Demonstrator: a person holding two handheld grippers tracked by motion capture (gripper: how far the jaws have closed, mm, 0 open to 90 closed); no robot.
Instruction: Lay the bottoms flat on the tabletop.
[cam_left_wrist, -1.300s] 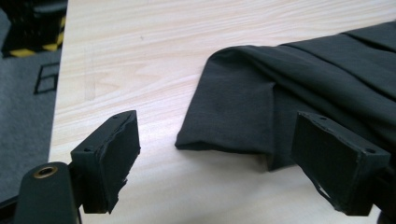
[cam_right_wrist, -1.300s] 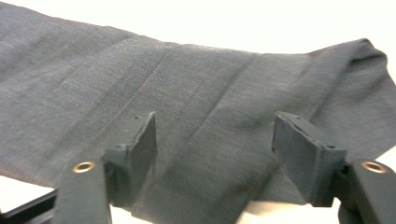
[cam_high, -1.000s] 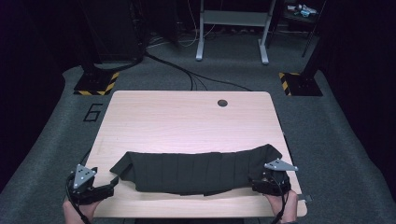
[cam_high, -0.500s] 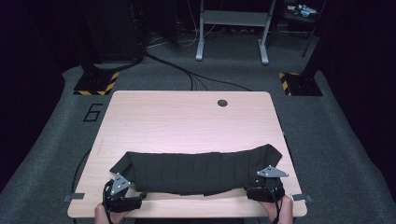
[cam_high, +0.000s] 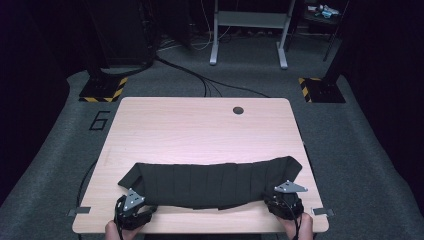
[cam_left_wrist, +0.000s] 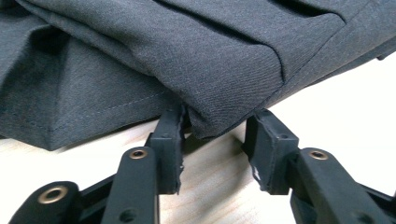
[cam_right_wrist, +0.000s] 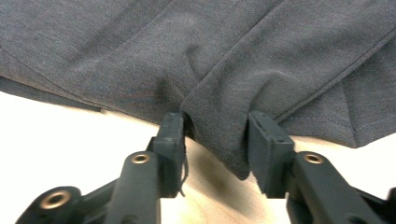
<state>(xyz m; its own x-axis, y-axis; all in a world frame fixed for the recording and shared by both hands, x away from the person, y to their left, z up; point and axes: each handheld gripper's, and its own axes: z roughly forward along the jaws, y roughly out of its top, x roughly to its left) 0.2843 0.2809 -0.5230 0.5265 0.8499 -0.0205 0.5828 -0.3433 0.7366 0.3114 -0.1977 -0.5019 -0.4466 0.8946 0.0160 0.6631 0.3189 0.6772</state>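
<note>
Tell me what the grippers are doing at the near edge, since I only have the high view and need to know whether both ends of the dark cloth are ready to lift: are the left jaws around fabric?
Observer: Yes. In the left gripper view, a folded corner of the dark cloth sits between the open jaws of the left gripper.
Operator: And the right one?
Observer: The right gripper is open too, with a hanging fold of cloth between its jaws.
Operator: Is either corner off the table?
Observer: The left corner tip hangs just above the table; a shadow shows beneath it.
</note>
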